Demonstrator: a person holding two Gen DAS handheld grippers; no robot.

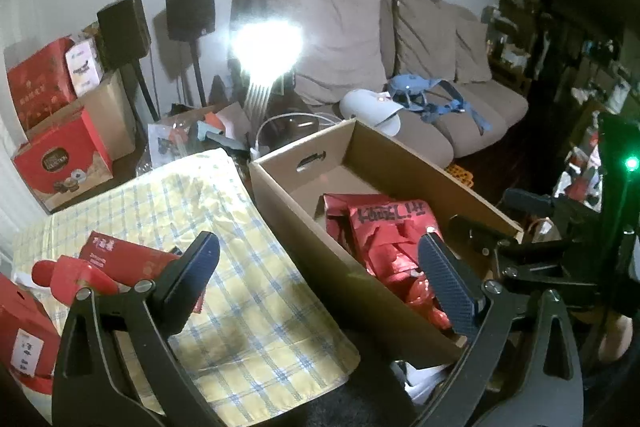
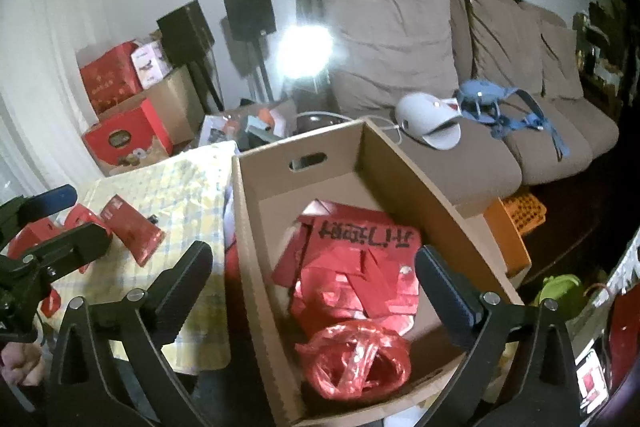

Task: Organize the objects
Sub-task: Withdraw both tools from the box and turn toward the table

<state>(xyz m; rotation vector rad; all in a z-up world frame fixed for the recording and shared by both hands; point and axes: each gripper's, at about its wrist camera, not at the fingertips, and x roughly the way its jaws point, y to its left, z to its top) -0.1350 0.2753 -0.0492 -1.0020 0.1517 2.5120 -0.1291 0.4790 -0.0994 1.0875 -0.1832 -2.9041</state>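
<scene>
An open cardboard box [image 1: 296, 211] [image 2: 248, 227] holds red paper sheets with black writing [image 1: 394, 227] [image 2: 360, 247] and a crumpled red plastic bag [image 2: 356, 359]. My left gripper [image 1: 320, 267] is open and empty, straddling the box's near wall. My right gripper [image 2: 312, 275] is open and empty above the box, and shows at the right of the left wrist view [image 1: 532, 227]. The left gripper shows at the left edge of the right wrist view [image 2: 44, 223]. Red boxes [image 1: 132, 263] [image 2: 132, 227] lie on the yellow checked cloth [image 1: 240, 267] [image 2: 188, 187].
A beige sofa [image 1: 400, 47] [image 2: 480, 67] stands behind with a white cap [image 2: 428, 119] and blue straps [image 2: 504, 103]. Red gift boxes [image 1: 60, 163] and black speakers [image 1: 188, 11] crowd the back left. A bright lamp [image 1: 268, 47] glares. An orange crate [image 2: 520, 215] sits right of the box.
</scene>
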